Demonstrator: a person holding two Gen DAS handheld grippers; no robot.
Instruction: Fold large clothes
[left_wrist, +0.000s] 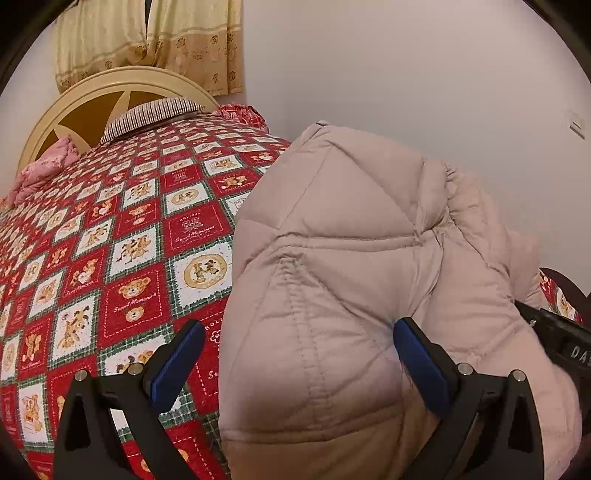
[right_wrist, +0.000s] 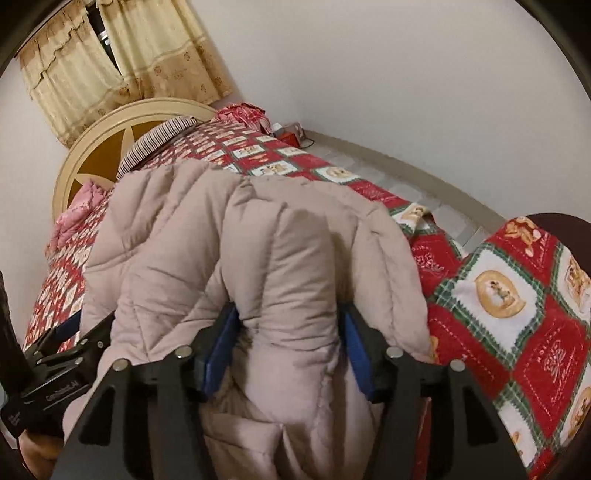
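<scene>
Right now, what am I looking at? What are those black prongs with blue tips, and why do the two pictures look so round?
There is no robot here. A person holds a hand-held tool in each hand, and each has two fingers with blue pads. A wide-angle camera on each tool looks along its fingers, which bends the picture into a circle.

One picture comes from the left tool, the other from the right tool.

Both look across a bed with a red teddy-bear quilt. A puffy beige coat is bunched up on it. At the far end are a striped pillow and a cream headboard.

The right tool pinches a thick fold of the coat between its pads. The left tool stands wide open, one pad against the coat, gripping nothing.
</scene>
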